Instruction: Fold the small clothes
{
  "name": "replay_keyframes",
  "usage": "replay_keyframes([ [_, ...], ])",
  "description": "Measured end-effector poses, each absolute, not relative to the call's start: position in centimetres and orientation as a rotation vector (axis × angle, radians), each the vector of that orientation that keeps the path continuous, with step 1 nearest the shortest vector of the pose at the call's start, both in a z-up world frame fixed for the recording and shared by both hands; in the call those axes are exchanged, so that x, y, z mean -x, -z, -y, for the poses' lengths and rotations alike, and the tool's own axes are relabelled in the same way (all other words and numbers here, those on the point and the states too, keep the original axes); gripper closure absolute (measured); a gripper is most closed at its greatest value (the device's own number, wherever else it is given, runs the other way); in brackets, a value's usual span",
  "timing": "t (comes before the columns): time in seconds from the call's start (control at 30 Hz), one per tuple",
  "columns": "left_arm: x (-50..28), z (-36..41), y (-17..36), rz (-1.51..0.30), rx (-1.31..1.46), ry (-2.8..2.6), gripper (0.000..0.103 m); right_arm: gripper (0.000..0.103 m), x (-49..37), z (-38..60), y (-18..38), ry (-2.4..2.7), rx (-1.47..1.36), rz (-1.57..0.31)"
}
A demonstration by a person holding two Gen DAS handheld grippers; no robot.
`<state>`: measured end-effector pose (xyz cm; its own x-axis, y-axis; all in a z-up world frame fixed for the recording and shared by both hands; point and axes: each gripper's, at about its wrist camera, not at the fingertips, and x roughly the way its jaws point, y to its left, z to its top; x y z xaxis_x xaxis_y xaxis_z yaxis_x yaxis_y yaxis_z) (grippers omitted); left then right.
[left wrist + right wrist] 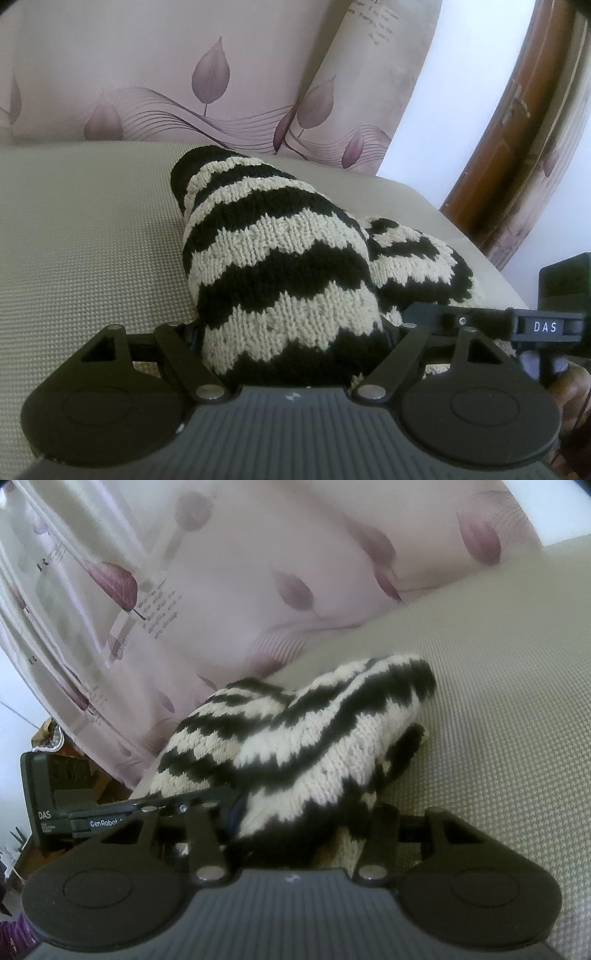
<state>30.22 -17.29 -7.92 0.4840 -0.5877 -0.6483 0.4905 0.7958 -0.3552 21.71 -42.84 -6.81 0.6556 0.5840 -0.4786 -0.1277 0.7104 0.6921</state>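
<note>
Knit [280, 258] on the couch [92, 240], bunched up.
My left gripper [295, 332] and right gripper [306, 812] both pinch it, tipped down.

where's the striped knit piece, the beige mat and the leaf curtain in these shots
striped knit piece [280, 258]: left wrist view, on a cream stripe of its raised middle
beige mat [92, 236]: left wrist view, on its bare woven surface left of the knit
leaf curtain [210, 70]: left wrist view, on a purple leaf print

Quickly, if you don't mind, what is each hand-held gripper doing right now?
Left hand-held gripper: closed on the striped knit garment, jaws wide around a thick bunch.
Right hand-held gripper: closed on the same garment.
</note>
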Motion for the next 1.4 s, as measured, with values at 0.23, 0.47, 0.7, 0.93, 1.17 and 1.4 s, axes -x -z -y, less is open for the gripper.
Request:
replay_keyframes([
  [0.23, -30.0, 17.0, 7.8, -0.844, 0.139, 0.657, 0.025, 0.055, -21.2, 43.2, 7.2, -0.437, -0.747, -0.748],
  [0.47, -30.4, 16.9, 8.0, -0.844, 0.151, 0.659, 0.024, 0.055, -21.4, 43.2, 7.2, -0.443, -0.745, -0.758],
  [0.7, -30.0, 16.8, 8.1, -0.829, 0.148, 0.659, 0.024, 0.055, -21.3, 43.1, 7.1, -0.441, -0.726, -0.748],
  [0.93, -29.9, 16.6, 8.2, -0.825, 0.16, 0.653, 0.023, 0.055, -21.1, 42.6, 6.8, -0.432, -0.689, -0.74],
  [1.17, -29.6, 16.6, 8.1, -0.815, 0.148, 0.65, 0.024, 0.055, -20.7, 41.9, 6.3, -0.419, -0.637, -0.719],
  [1.4, -29.0, 16.6, 7.7, -0.797, 0.138, 0.648, 0.028, 0.055, -20.5, 42.0, 6.2, -0.42, -0.651, -0.715],
])
